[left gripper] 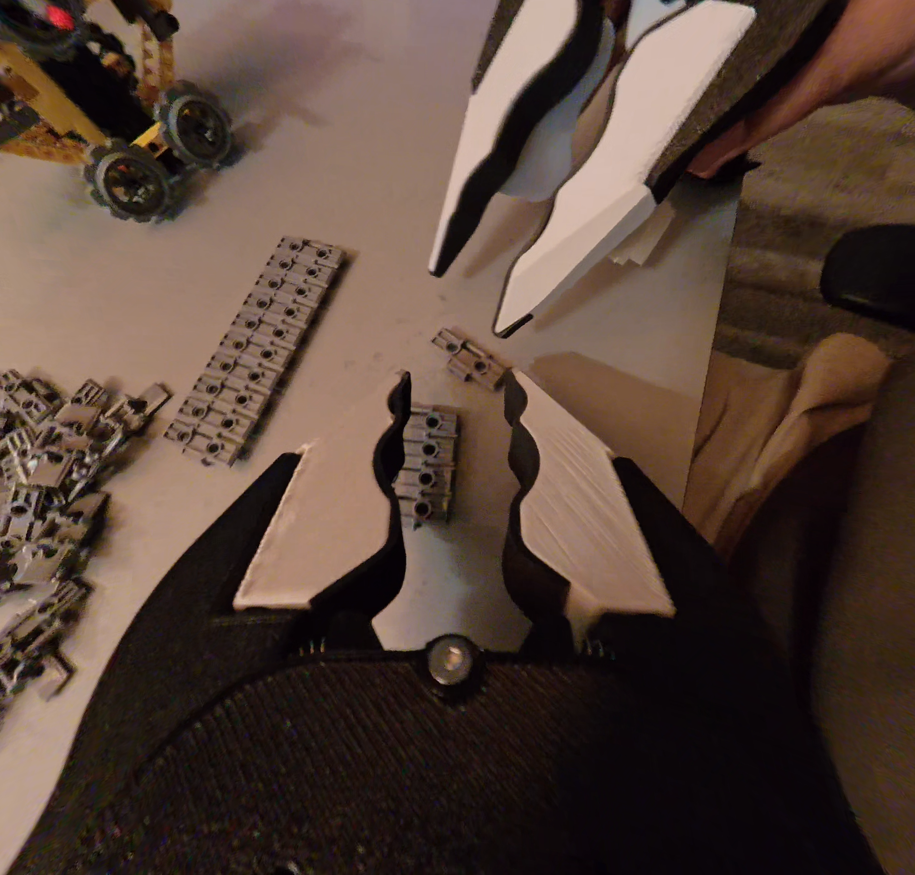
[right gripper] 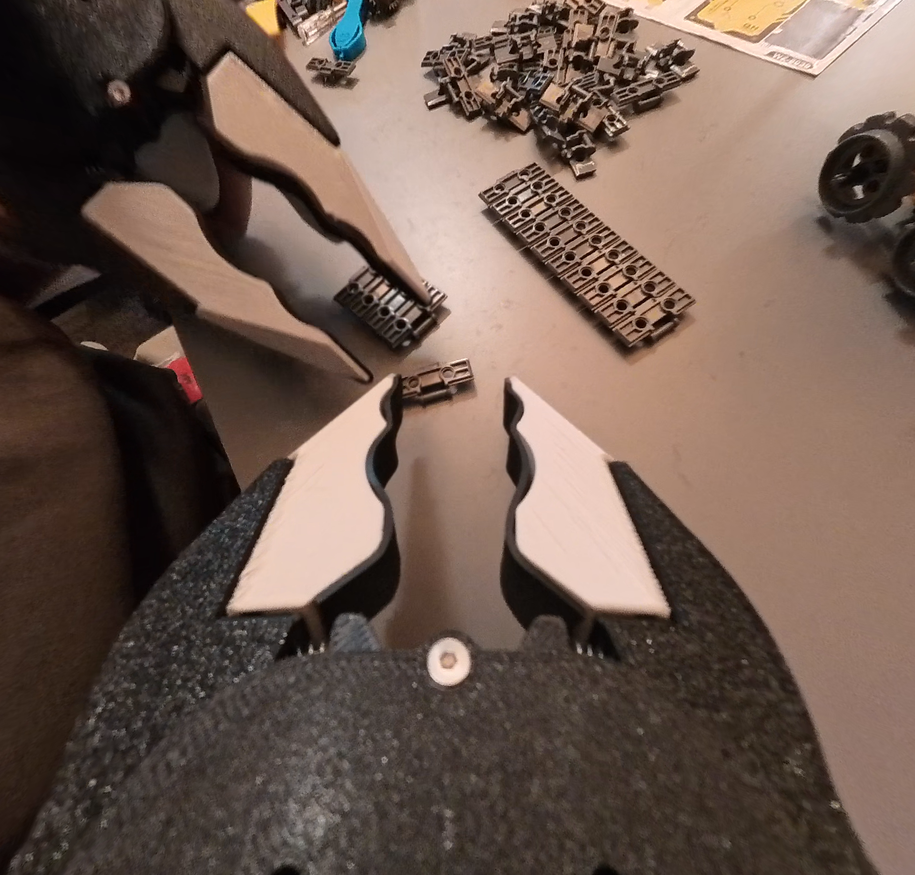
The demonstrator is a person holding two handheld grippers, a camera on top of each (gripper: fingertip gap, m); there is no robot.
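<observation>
My left gripper (left gripper: 459, 373) is open and straddles a short strip of grey track links (left gripper: 428, 465) lying on the grey table (left gripper: 376, 168). The strip sits against its left finger, apart from the right one. In the right wrist view the left gripper (right gripper: 396, 336) has one fingertip touching that short strip (right gripper: 391, 309). A single loose link (left gripper: 468, 356) lies just past it. My right gripper (right gripper: 451, 380) is open and empty, low over the table, with the single link (right gripper: 438, 381) beside its left fingertip. The right gripper (left gripper: 470, 299) also shows in the left wrist view.
A long strip of joined links (left gripper: 257, 351) (right gripper: 589, 257) lies flat nearby, a pile of loose links (left gripper: 44, 480) (right gripper: 559, 74) beyond it. A toy vehicle with black wheels (left gripper: 148, 158) (right gripper: 866, 178), a printed sheet (right gripper: 742, 5) and a blue piece (right gripper: 349, 29) stand farther off. The table edge (left gripper: 713, 356) runs close by. My left and right fingertips are right by each other.
</observation>
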